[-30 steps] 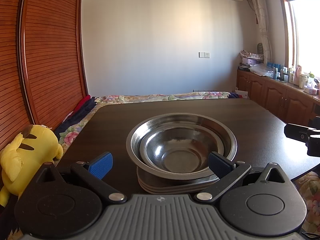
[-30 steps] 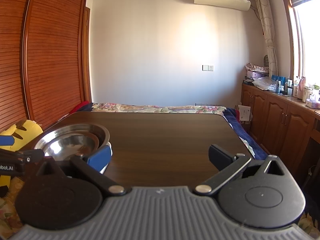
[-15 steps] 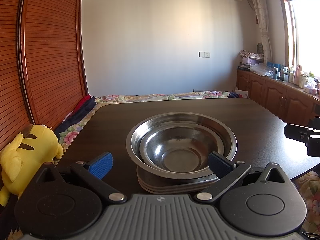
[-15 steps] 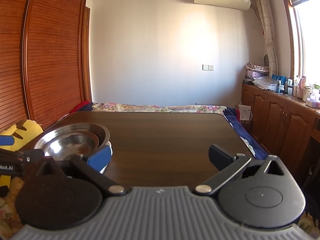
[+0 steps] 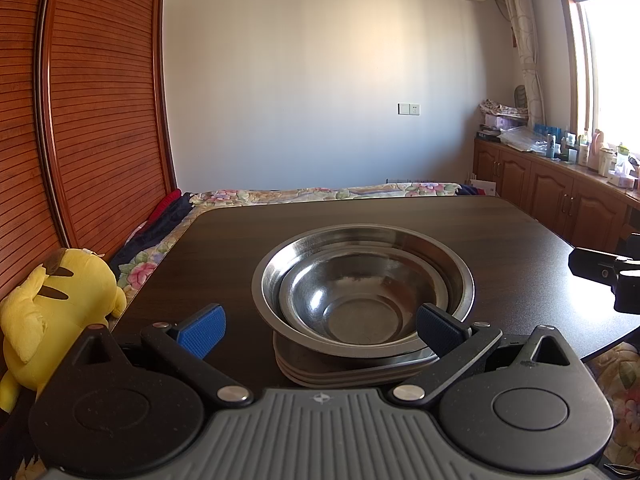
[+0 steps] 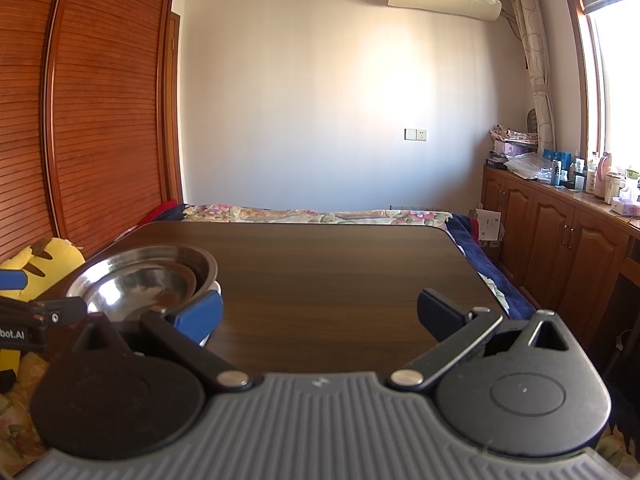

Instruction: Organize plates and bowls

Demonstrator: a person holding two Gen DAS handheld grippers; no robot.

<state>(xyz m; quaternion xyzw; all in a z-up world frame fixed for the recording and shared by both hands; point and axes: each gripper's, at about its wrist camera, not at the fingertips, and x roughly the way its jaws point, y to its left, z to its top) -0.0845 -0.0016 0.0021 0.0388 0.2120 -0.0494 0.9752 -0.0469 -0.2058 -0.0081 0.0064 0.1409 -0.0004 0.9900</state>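
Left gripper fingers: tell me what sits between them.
In the left wrist view, the bowls, one nested in another atop stacked plates, sit between the open left gripper's fingers, untouched.

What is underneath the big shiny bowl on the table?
A stack of plates; only their edges show under the big steel bowl, so their count stays unclear. A smaller bowl sits inside it.

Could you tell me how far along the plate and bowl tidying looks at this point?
It looks nearly or fully done: the small bowl sits nested in the big bowl, on stacked plates. Nothing is in hand; the left tongs and right tongs are open and empty. No other dishes show on the table.
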